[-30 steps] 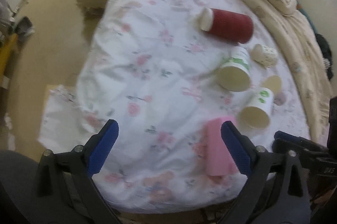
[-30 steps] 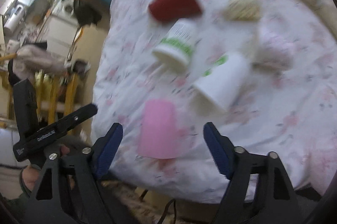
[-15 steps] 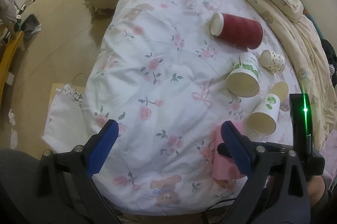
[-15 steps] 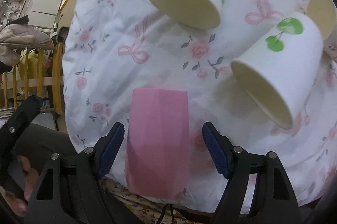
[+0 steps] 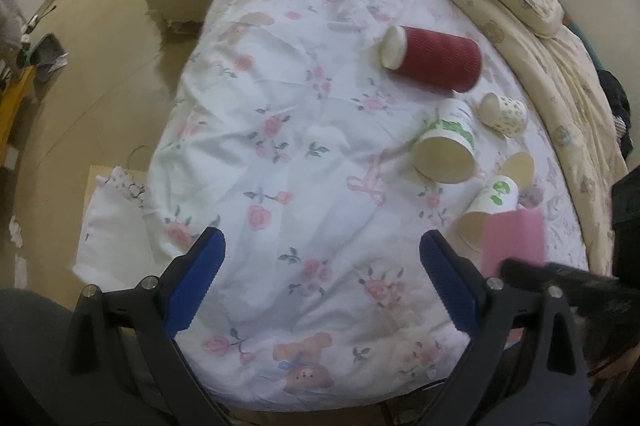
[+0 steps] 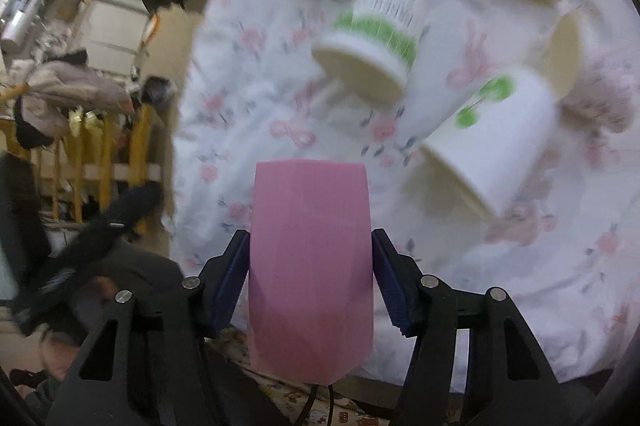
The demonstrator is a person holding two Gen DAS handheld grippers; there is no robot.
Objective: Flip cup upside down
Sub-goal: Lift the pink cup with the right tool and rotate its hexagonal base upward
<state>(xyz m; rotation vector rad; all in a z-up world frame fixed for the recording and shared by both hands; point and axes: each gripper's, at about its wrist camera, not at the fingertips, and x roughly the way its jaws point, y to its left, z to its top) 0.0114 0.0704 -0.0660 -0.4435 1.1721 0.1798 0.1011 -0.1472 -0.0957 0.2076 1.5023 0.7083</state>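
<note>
The faceted pink cup point(image 6: 310, 266) is clamped between the right gripper's point(image 6: 310, 280) blue pads, above the floral bedsheet point(image 6: 520, 266).

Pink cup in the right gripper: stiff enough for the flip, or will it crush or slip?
The pink cup keeps straight, faceted walls between the right gripper pads, so it is probably rigid plastic, unlikely to crush. The surface looks smooth, so it could slip while rotating. It looks light; set upside down on the soft, wrinkled bedsheet, it may tip.
</note>
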